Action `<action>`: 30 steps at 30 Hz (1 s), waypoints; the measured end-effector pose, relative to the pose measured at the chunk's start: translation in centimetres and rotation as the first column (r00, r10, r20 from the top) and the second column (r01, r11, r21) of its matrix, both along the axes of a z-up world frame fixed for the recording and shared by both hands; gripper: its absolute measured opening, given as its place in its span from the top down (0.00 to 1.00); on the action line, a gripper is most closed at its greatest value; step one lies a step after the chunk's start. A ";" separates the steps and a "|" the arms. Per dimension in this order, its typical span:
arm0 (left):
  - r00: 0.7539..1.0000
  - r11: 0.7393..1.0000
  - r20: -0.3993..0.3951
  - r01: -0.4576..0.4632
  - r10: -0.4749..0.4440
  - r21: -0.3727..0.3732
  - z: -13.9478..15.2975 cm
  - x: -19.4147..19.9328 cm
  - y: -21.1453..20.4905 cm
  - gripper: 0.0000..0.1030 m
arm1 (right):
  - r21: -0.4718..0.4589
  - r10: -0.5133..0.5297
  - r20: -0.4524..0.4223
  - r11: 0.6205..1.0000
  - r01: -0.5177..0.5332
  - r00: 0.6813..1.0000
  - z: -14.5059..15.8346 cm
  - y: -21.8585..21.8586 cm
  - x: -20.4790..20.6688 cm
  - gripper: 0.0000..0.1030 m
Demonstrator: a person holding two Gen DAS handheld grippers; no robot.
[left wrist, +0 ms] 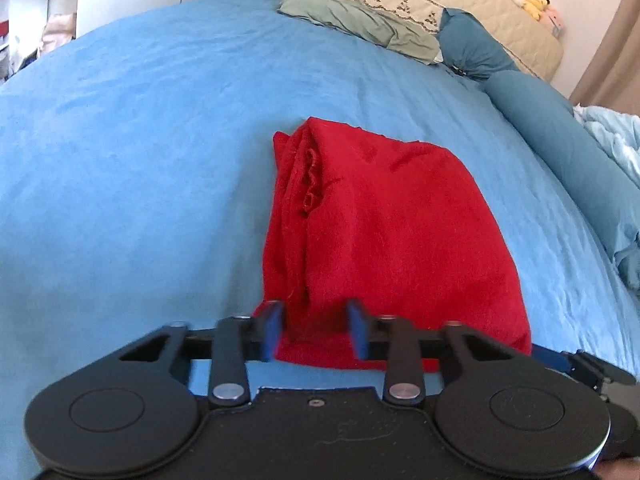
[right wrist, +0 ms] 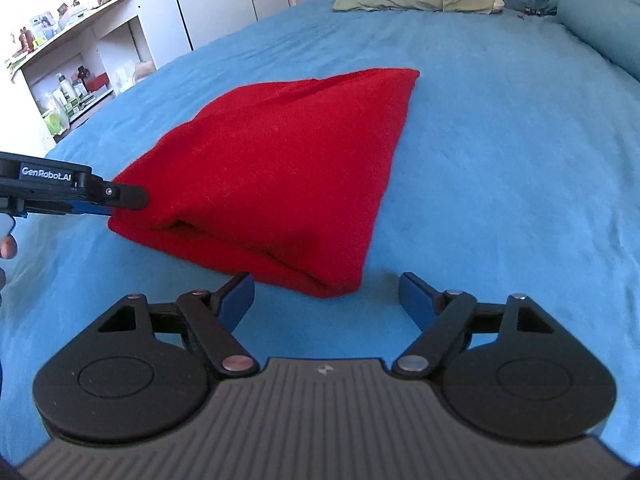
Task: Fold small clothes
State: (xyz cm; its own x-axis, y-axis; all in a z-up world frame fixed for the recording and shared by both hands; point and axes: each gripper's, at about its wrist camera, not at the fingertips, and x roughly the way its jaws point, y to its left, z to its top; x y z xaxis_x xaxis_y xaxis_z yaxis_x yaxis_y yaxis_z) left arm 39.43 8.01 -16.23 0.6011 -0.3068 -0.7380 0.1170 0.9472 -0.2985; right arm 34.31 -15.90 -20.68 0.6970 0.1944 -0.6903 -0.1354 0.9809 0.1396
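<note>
**Red garment on the bed, left fingers at its near edge, right fingers apart**

From the left wrist camera I saw the left gripper [left wrist: 316, 330] pointing down at the red garment [left wrist: 384, 232], which lay folded on the blue bedsheet [left wrist: 140, 140]. The blue fingers [left wrist: 273, 330] stood a narrow gap apart, with the near edge of the garment bunched between them; the tips were blurred and I could not tell whether the pads actually pressed the cloth. The rest of the garment stretched away ahead of the fingers, a loose seam running along its left side. Far beyond the fingers lay a green pillow [left wrist: 360, 24] and a teal bolster [left wrist: 560, 136] to the right.

From the right wrist camera I saw the right gripper [right wrist: 326, 300] with its fingers [right wrist: 414, 300] spread wide and nothing between them. The red garment [right wrist: 280, 168] lay just ahead of the fingers and somewhat to their left, its nearest folded corner close to the left fingertip but apart from it. The left gripper [right wrist: 120, 200] came in from the left edge, its tip at the garment's left corner, with a bit of a hand [right wrist: 8, 246] behind it. White shelves [right wrist: 80, 60] with bottles stood well off to the left, beyond the bed.
</note>
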 end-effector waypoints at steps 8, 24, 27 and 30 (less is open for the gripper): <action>0.999 0.999 0.043 0.029 -0.031 0.042 2.2 0.0 -0.5 0.89 | -0.059 -0.066 0.033 0.996 0.068 0.997 -0.4 1.4 1.4 0.21; 0.999 0.994 0.013 0.037 -0.038 0.106 -1.2 -1.1 0.9 0.90 | -0.051 -0.144 0.010 0.988 0.144 0.990 -0.4 -1.7 1.0 0.28; 0.998 0.990 0.033 0.047 -0.052 0.136 -1.4 -1.5 0.5 0.90 | -0.100 -0.095 0.004 0.990 0.095 0.995 -0.1 -1.3 1.0 0.27; 0.996 0.982 0.049 0.070 -0.079 0.175 -0.3 -1.8 -0.2 0.90 | -0.086 -0.052 -0.015 0.995 0.050 0.999 0.6 -1.9 1.1 0.25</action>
